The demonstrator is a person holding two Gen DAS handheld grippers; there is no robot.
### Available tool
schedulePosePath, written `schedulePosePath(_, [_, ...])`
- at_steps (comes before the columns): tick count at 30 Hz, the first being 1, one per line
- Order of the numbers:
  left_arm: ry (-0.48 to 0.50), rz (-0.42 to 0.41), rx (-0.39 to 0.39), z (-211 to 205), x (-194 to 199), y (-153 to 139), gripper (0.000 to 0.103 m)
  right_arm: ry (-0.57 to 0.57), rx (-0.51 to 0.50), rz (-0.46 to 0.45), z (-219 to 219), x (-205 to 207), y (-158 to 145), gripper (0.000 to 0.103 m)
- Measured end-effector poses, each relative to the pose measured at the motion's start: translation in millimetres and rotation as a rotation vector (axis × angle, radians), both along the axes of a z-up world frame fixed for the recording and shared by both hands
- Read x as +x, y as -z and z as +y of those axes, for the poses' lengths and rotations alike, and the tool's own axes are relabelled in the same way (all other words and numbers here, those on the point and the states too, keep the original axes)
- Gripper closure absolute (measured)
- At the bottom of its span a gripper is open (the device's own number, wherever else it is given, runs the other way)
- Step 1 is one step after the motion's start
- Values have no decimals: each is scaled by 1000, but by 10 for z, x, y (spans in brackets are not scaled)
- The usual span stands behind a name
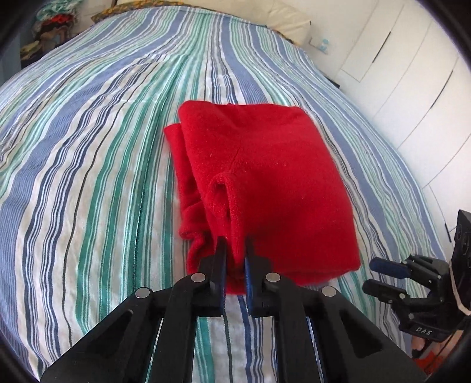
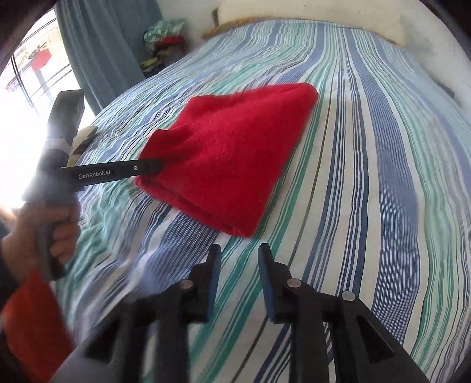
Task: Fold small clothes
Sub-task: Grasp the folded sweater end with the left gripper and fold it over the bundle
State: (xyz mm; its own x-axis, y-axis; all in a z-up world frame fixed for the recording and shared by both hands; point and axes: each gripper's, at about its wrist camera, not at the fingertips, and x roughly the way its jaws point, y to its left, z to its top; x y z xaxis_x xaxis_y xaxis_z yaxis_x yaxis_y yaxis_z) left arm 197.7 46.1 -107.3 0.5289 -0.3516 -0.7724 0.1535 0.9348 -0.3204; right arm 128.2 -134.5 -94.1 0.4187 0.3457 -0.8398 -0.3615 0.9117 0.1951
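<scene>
Red garment [image 1: 259,176], fleecy and folded into a thick pad, sits on the striped bed [image 1: 88,147] a little toward the near edge, and the left gripper [image 1: 235,250] has its jaws pinched tight on a hem at the garment's near corner, lifting that corner into a small ridge while the rest lies flat. From the right wrist view the same fold rises to a peak where the left tool bites it, the far corner rounded and down on the sheet. Right gripper [image 2: 240,250] hangs just short of the garment's near edge, jaws apart, nothing between them, only stripes showing through the gap; in the left view it sits off to the right side, clear of the cloth. A hand [image 2: 44,235] grips the left tool's handle, with a red sleeve [image 2: 32,324] below it. Plenty of bare sheet on every side of the garment, widest to the left and beyond it. At the head of the bed lies a pale pillow [image 1: 279,17]; white cupboard doors [image 1: 412,73] run along the right, and a blue curtain [image 2: 100,53] and a bright window [image 2: 32,67] stand on the left, with a heap of mixed clothes [image 2: 164,38] in the far corner.
</scene>
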Motion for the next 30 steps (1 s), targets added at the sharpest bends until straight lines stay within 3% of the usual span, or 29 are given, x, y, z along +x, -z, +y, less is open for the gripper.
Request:
schedulePosePath(4, [23,7,-32,29,-102,-117,96,-37,-117,-81,175,124,18,69])
schedulePosePath(6, [39,30,26,4,-150,-52,96,-35,-173,-86,228,183,74,103])
schedulePosePath(8, [50,85,83,-18,-106,153,96,-17,-238,-31,220,224,228,103])
schedulePosePath(10, [35,116,48,19,-38,240,92,6,-230,32,110,251,382,103])
schedulePosePath(11, [25,111,23,43,-30,212,88,16,-208,39,52,255,394,103])
schedulePosePath(12, [23,107,-4,73,-29,170,75,30,-175,43,3,266,369,103])
schedulePosePath(13, [19,105,-21,110,-40,124,63,47,-128,52,-56,279,324,101])
schedulePosePath(14, [5,96,-25,164,-71,70,40,65,-72,63,-128,295,274,96])
schedulePosePath(15, [-13,70,-33,236,-114,-1,30,83,-20,72,-213,305,218,80])
schedulePosePath(16, [-26,38,-52,310,-155,-74,28,101,26,72,-304,310,154,71])
schedulePosePath(17, [-34,15,-84,382,-165,-138,25,122,66,65,-396,316,82,53])
schedulePosePath(18, [-43,3,-125,438,-146,-185,20,142,104,53,-484,329,19,48])
schedulePosePath(20, [-51,5,-192,461,-18,-225,12,167,198,49,-625,415,-55,47])
schedulePosePath(22, [-35,42,-202,362,206,-162,6,191,312,88,-699,596,-25,47])
schedulePosePath(24, [-50,136,-169,277,470,78,6,213,423,132,-684,819,67,38])
schedulePosePath(26, [-76,229,-164,206,649,293,9,250,506,174,-624,1045,236,38])
schedulePosePath(28, [-64,197,-152,131,648,323,21,310,624,253,-581,1208,496,38])
schedulePosePath(29, [-38,202,-148,85,651,338,54,325,687,298,-529,1258,627,39])
schedulePosePath(30, [-20,234,-173,70,668,375,76,332,707,328,-456,1293,732,51])
